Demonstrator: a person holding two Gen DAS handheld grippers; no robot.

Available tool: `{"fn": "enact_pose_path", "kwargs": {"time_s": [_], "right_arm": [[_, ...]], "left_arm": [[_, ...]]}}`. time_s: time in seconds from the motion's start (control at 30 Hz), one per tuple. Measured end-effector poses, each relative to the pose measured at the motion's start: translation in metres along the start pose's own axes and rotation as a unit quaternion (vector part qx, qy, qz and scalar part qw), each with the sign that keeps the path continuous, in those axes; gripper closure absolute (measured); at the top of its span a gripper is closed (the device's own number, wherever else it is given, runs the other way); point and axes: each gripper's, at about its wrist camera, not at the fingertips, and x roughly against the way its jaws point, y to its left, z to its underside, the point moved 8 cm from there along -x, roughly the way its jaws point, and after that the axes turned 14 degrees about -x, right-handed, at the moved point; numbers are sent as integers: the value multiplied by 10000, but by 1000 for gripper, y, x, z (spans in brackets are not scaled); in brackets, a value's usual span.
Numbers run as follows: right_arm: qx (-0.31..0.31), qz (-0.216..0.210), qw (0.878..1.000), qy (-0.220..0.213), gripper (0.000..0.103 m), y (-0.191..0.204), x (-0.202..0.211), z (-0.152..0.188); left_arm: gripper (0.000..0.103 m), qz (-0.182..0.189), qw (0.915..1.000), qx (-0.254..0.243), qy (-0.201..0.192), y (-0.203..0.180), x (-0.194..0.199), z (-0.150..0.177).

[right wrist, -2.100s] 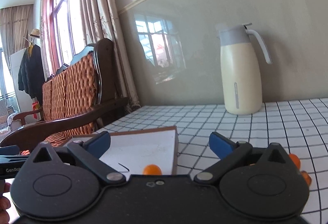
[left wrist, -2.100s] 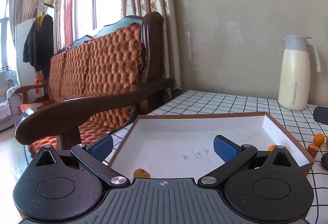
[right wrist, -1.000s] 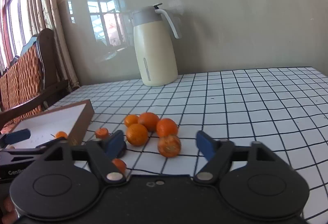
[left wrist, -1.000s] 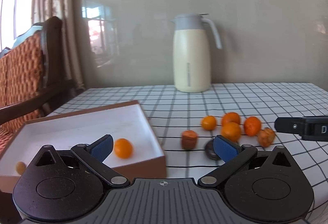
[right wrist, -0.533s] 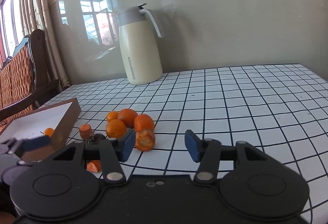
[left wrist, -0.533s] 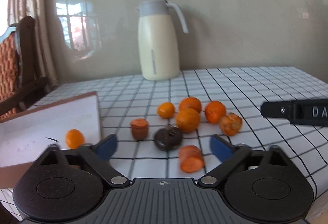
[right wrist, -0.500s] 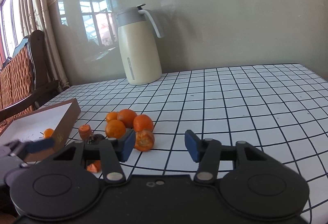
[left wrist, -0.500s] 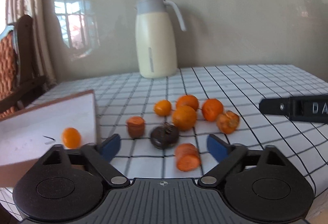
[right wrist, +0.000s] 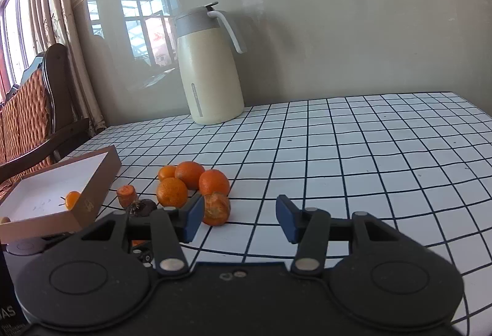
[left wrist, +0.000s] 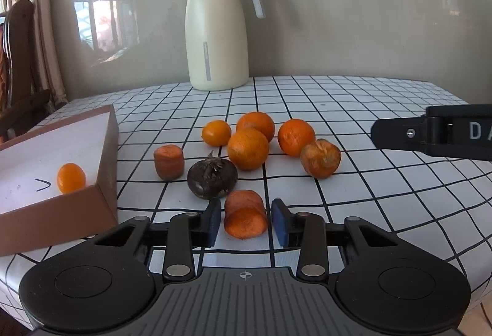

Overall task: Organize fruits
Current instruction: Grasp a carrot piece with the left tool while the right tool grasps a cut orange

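The checked table [left wrist: 338,108] fills mid-frame. The brown box [left wrist: 107,157], at left, holds one small orange [left wrist: 71,178]. At bottom centre, the left gripper [left wrist: 246,220] is closing around a carrot chunk [left wrist: 245,214], pads not yet pressing. The right gripper [right wrist: 240,217] is closing, jaws apart on nothing.

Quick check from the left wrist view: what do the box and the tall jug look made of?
Box: looks like cardboard, with matte brown outer walls, a white inner face and thin folded edges. Jug: smooth cream body with a soft sheen, grey lid and handle; probably coated metal or plastic, the look leaves that open.
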Motion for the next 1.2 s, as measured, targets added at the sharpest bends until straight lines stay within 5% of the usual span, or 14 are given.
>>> {"fn": "enact_pose_path", "kwargs": {"time_s": [0.9,1.0,1.2], "right_arm": [[-33,104,9982,587,62,21,-69,16],[35,170,9983,564,77,21,-71,15],[152,178,9980,581,77,22,-68,16]], "left_arm": [[73,-71,9999,70,-17,11,-4,4],[73,-70,9999,89,-13,12,-4,4],[73,-78,9999,103,-4,11,-5,4]]}}
